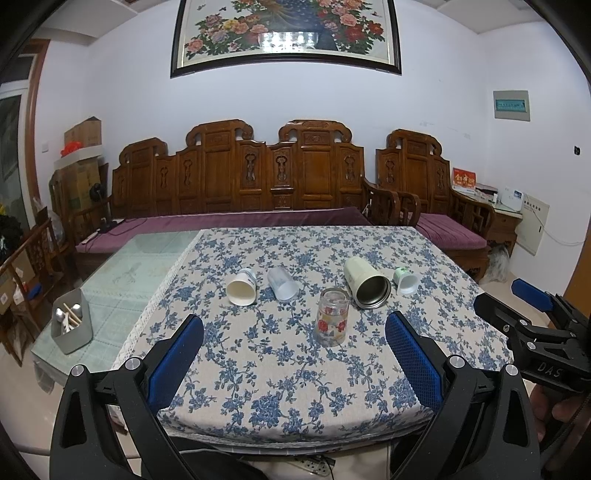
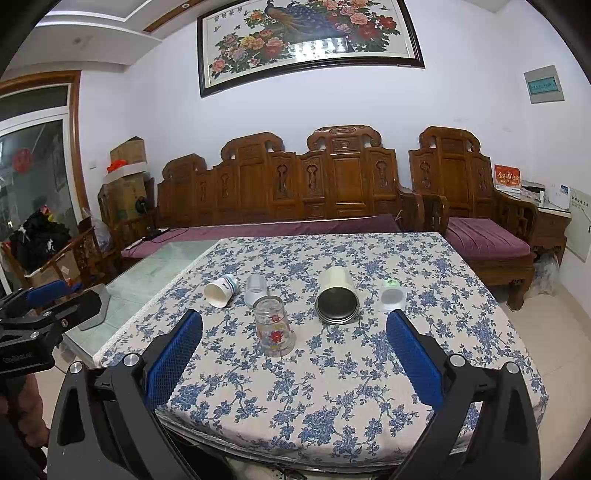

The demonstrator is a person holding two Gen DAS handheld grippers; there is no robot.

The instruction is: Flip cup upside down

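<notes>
1. Left gripper (image 1: 294, 334): jaws wide apart, nothing between the blue pads (image 1: 176, 363), low in the frame over the near table edge.
2. Right gripper (image 2: 294, 334): also wide open, empty, bottom of frame; it shows too at the right edge of the left view.
3. Glass cup (image 1: 332, 317) with red flower print stands mouth down on the floral tablecloth (image 1: 280, 387), centre of frame, apart from both grippers.
4. Behind it, a row lying on their sides: paper cup (image 1: 242, 287) centre-left, clear plastic cup (image 1: 282, 283) just beside it, cream steel tumbler (image 1: 366, 282) centre-right, small white-green cup (image 1: 405, 280) further right.
5. Grey utensil holder (image 1: 72, 320) at left on the bare glass tabletop.
6. Carved wooden bench (image 1: 240, 173) across mid-frame; framed flower painting (image 1: 286, 31) at top.
</notes>
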